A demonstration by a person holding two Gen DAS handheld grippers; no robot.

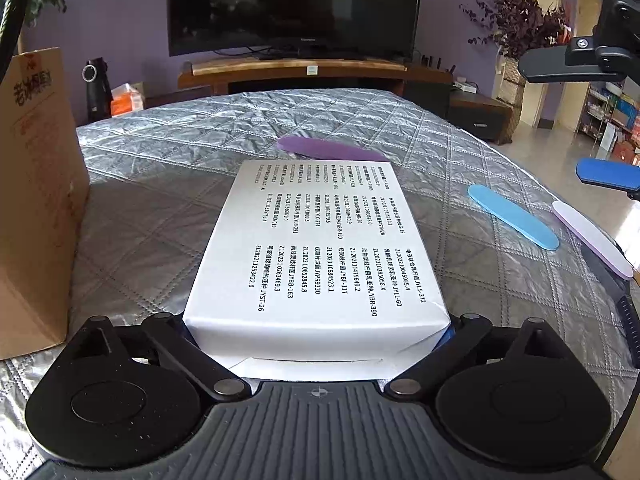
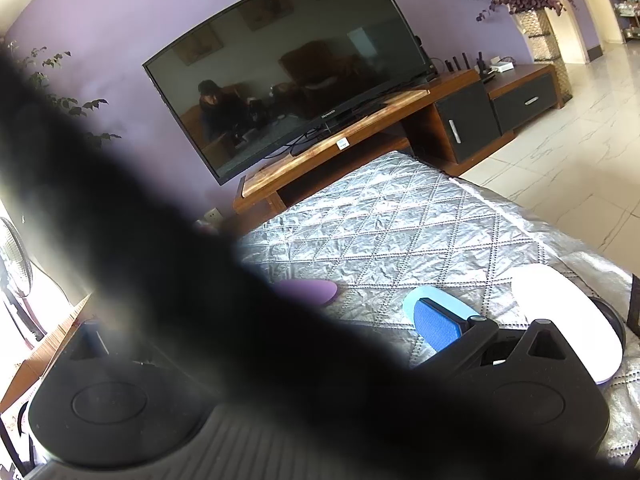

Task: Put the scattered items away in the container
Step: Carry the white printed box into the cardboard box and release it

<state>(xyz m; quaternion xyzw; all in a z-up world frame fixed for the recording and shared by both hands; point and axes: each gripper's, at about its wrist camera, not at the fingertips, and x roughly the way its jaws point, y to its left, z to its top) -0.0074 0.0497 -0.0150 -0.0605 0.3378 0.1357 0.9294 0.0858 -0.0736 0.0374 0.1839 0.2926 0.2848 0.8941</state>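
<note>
— Black hinge arms of the left tongs (image 1: 316, 320) fill the bottom of the left view. What sits between them?

— One white box (image 1: 316, 240), long and flat-topped, printed with rows of black text, with a tuck flap on its near end. It runs straight ahead from the tongs, over the silver quilted cloth (image 1: 160, 200).

— How wide are they?

— About as wide as they go. The box hides both fingers. A sliver of blue pad shows against its near right corner, so the tongs look clamped across its width.

— What lies around them?

— Just past the box's far end is a purple oval (image 1: 320, 148), partly covered by it. Ahead to the right lie a light blue strip (image 1: 512, 216) and, beyond it, a pale lilac strip (image 1: 592, 240). A brown cardboard carton (image 1: 36, 200) stands upright, close on the left.

— And the right tongs (image 1: 552, 120)?

— Spread apart with nothing between the fingers. Something dark and blurred blocks most of their own camera.
</note>
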